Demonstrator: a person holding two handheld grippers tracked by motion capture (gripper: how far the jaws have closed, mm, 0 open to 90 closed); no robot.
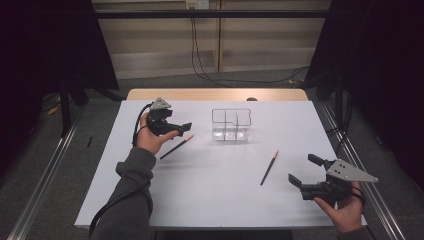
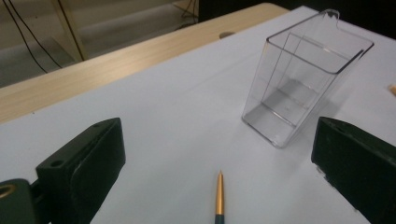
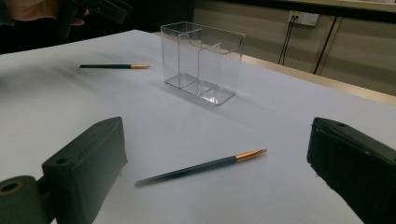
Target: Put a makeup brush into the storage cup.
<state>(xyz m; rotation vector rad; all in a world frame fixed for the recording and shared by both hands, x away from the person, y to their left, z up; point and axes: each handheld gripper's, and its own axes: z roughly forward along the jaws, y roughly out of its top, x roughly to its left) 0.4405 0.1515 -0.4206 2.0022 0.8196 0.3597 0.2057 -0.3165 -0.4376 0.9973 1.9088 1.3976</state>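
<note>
Both sets of fingers spread wide, left gripper (image 1: 176, 128) over one pen (image 1: 176, 146), right gripper (image 1: 304, 172) near other pen (image 1: 269, 168).

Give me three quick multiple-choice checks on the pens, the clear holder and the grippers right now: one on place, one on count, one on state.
1. Where do the pens lie?
A. In the holder
B. On the table
C. In the jaws

2. How many pens?
A. One
B. Two
C. Three

3. How do the grippers stand?
A. Both open
B. Both shut
C. One shut on a pen

Key: 1 B, left pen and right pen rest on the table, clear holder empty. 2 B, two show. 3 A, left gripper and right gripper gape around nothing.
</note>
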